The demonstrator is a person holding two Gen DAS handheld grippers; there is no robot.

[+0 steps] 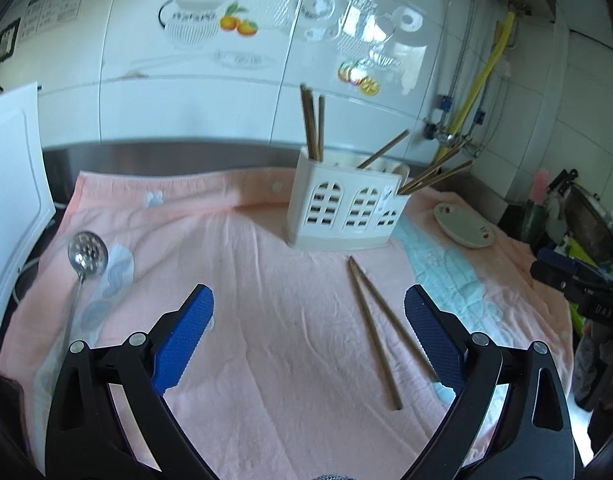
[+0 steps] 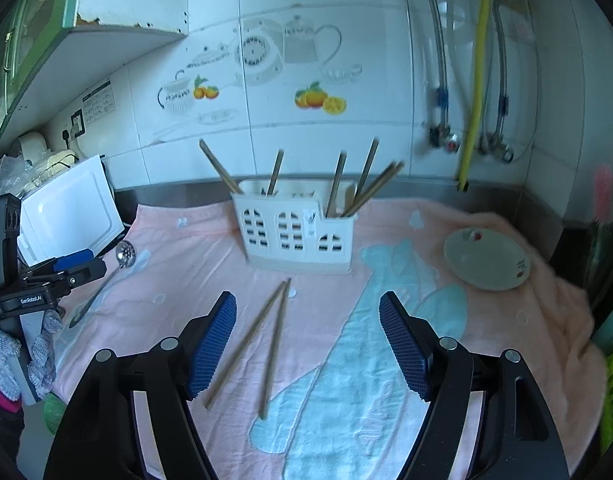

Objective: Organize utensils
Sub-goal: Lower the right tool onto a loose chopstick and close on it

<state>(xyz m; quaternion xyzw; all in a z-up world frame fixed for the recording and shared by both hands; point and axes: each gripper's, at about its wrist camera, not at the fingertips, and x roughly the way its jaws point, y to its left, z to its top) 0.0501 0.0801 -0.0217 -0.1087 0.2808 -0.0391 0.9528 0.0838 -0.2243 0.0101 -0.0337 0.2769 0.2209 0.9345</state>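
Note:
A white utensil holder (image 1: 344, 210) with arched cut-outs stands on the pink towel (image 1: 266, 340) and holds several wooden chopsticks; it also shows in the right wrist view (image 2: 296, 232). Two loose chopsticks (image 1: 376, 328) lie on the towel in front of it, also in the right wrist view (image 2: 262, 340). A metal slotted spoon (image 1: 86, 258) lies at the towel's left, seen too in the right wrist view (image 2: 124, 255). My left gripper (image 1: 308, 336) is open and empty above the towel, the chopsticks near its right finger. My right gripper (image 2: 308, 344) is open and empty, the chopsticks just right of its left finger.
A small cream dish (image 2: 486, 258) sits on the towel at the right, also in the left wrist view (image 1: 464, 226). A white cutting board (image 1: 10, 184) leans at the left. A tiled wall with pipes (image 2: 472, 80) is behind. Dishes and clutter crowd the far right (image 1: 578, 216).

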